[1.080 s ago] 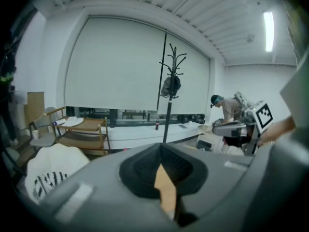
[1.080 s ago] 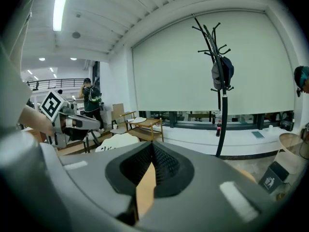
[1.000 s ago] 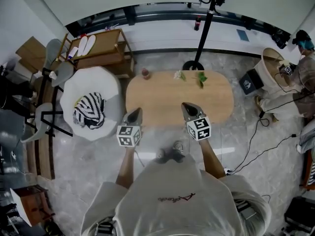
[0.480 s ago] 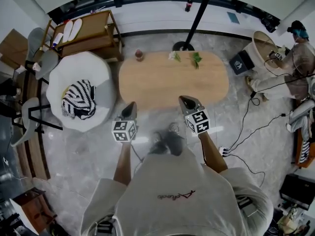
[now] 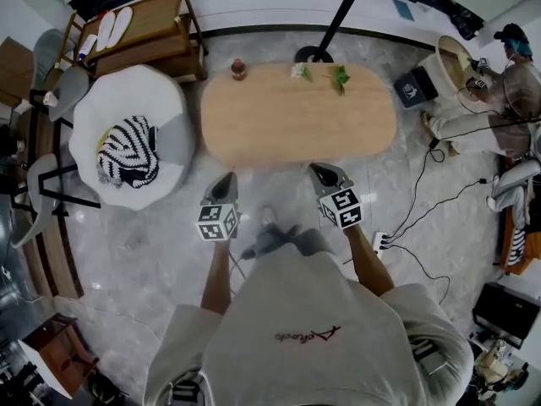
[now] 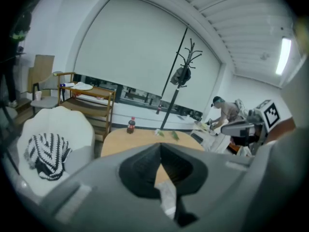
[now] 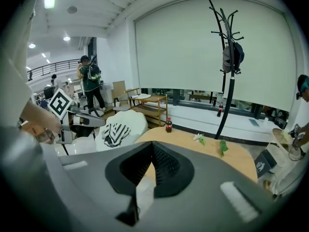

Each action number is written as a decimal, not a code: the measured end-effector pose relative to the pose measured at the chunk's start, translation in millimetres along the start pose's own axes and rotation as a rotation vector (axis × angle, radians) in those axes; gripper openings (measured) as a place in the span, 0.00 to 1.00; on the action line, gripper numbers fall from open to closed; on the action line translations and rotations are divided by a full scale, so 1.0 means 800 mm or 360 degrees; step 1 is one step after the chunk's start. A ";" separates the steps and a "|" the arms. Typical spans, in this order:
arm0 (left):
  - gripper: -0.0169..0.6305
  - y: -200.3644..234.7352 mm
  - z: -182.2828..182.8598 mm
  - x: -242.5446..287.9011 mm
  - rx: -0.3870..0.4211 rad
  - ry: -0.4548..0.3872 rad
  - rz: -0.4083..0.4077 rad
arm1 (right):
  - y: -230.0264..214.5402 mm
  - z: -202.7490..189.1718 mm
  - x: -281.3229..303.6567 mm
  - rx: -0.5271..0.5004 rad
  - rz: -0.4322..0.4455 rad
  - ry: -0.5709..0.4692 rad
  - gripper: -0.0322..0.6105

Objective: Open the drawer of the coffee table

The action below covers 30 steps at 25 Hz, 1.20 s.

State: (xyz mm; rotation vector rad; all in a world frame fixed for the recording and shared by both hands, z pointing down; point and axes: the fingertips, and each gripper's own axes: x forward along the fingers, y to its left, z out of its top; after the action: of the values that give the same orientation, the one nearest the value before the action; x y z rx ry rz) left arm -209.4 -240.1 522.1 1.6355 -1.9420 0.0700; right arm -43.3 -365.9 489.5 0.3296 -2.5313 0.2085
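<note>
The coffee table is a long oval with a light wood top; its drawer is hidden from above. My left gripper hangs just in front of the table's near edge, left of the middle, shut and empty. My right gripper hangs beside it, right of the middle, also shut with nothing in it. In the left gripper view the closed jaws point at the table top. The right gripper points at the table top too.
A cola bottle and two small plants stand along the table's far edge. A white armchair with a striped cushion is at the left. A coat stand base, a power strip with cables and a seated person are nearby.
Both grippers have come down and back toward me, from over the table's near edge to just in front of it. Their jaws stayed shut.
</note>
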 end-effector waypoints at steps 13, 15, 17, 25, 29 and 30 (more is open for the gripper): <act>0.02 -0.029 -0.112 0.032 -0.0069 0.0184 0.0052 | -0.031 -0.114 0.008 0.0139 0.0040 0.0086 0.06; 0.02 -0.036 -0.128 0.036 -0.0066 0.0202 0.0062 | -0.041 -0.137 0.002 0.0164 0.0030 0.0092 0.06; 0.02 -0.039 -0.145 0.040 -0.0054 0.0224 0.0070 | -0.051 -0.159 0.000 0.0189 0.0022 0.0102 0.06; 0.02 -0.020 -0.215 0.054 -0.0052 0.0264 0.0130 | -0.065 -0.243 0.023 0.0219 0.0042 0.0157 0.06; 0.02 0.011 -0.263 0.069 -0.0050 0.0269 0.0168 | -0.067 -0.285 0.061 0.0191 0.0064 0.0156 0.06; 0.02 0.021 -0.275 0.074 -0.0053 0.0265 0.0177 | -0.068 -0.296 0.072 0.0184 0.0067 0.0154 0.06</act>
State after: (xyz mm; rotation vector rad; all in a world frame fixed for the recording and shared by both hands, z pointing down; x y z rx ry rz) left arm -140.7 -199.7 736.4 1.4514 -1.8946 0.2103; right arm 49.2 -376.9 721.0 0.3042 -2.4371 0.3790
